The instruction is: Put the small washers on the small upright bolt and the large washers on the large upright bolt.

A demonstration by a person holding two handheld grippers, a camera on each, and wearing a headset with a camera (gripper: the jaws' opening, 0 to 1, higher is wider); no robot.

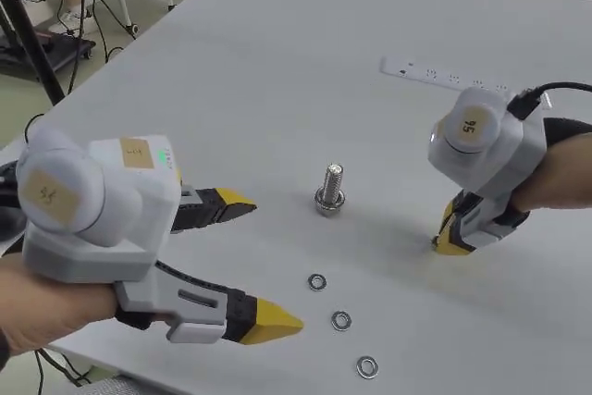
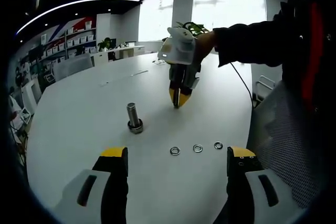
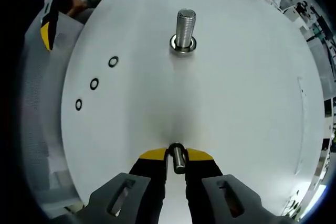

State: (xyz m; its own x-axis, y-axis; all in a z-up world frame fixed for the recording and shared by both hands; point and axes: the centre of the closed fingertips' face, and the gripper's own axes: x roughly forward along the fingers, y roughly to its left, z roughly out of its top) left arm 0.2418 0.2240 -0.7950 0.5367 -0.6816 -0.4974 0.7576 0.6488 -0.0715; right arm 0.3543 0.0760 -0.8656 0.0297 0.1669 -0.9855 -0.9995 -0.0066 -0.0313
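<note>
The right gripper (image 3: 177, 155), at the bottom of its own view, is clenched on the small bolt (image 3: 179, 162), a short metal stud pinched between the yellow tips. In the head view this gripper (image 1: 451, 245) points down at the table (image 1: 277, 62) at the right of the frame, so the stud seems to be stood on the top or close to it; whether it touches I cannot tell. The left gripper (image 1: 257, 261), in the lower left of the head view, is released, jaws wide and holding nothing. Just past its tips, three small washers (image 1: 341, 321) lie flat in a loose row toward the bottom centre, apart from one another. Above them, at the middle of the frame, the large bolt (image 1: 330, 190) stands upright with a wider ring at its foot; bolt head or washer, I cannot tell. The step in hand looks like placing or steadying the small bolt, with no small washer on it yet. The next move, as I judge it, calls for the left gripper to nip the nearest washer by its rim and lower it over the stud, which needs the right tips clear of the stud's top.
</note>
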